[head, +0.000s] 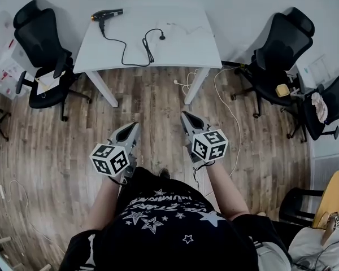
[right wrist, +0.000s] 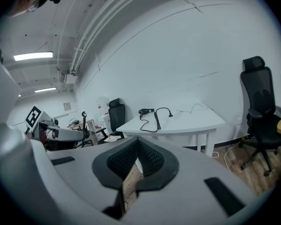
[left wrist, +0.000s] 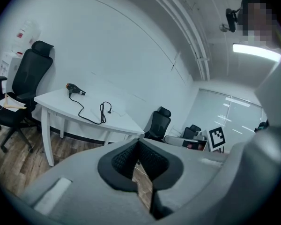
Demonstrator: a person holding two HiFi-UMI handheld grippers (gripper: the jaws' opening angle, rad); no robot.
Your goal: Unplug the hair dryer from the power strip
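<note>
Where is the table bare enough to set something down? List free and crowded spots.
Free: on the table, the front left corner, between its edge and the black cord; and the front right, beyond the cord's loop, in front of a thin white cable. Crowded: the back left, where the hair dryer lies, and the cord-crossed middle.
</note>
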